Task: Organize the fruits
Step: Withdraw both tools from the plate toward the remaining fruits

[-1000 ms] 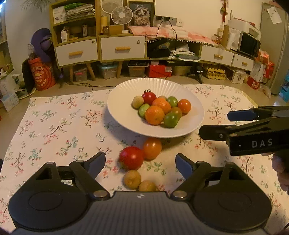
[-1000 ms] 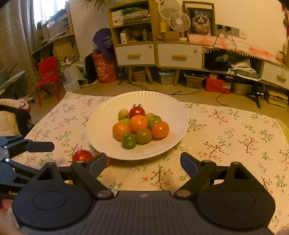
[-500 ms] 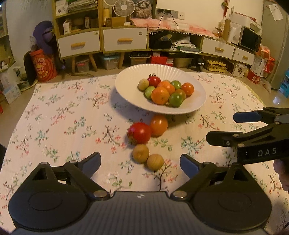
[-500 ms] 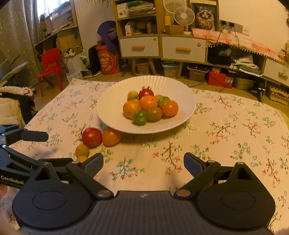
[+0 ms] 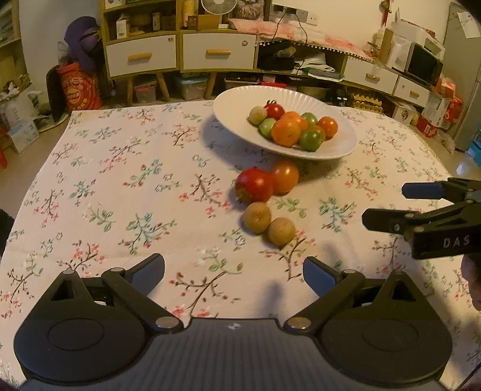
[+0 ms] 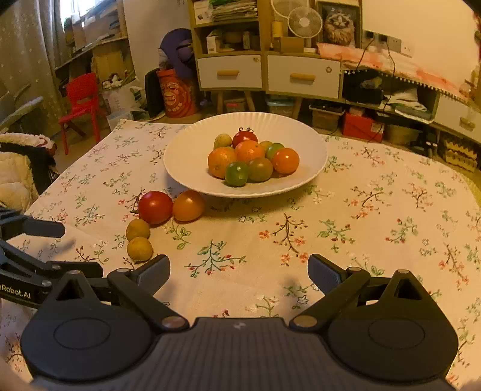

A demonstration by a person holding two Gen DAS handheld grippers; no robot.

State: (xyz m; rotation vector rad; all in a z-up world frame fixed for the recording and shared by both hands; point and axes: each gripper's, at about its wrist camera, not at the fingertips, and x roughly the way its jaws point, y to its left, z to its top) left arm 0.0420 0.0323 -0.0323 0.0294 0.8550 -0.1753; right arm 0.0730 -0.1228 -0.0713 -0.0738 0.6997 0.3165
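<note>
Fruit lies ahead of the left gripper [image 5: 234, 274] — jaws opening wide, nothing between them: two brown fruits [image 5: 268, 222], tomatoes [image 5: 254, 184], then the plate [image 5: 228, 105].

Right gripper [image 6: 239, 270] — also opening, empty; plate [image 6: 186, 156] ahead, tomatoes [image 6: 155, 207] left.

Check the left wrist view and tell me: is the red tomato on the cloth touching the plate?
No. The red tomato lies on the cloth, apart from the plate.

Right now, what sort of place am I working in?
Most likely a lived-in home room: a floral tablecloth under a white plate of fruit, a wooden drawer cabinet with a fan, and a red chair.
</note>
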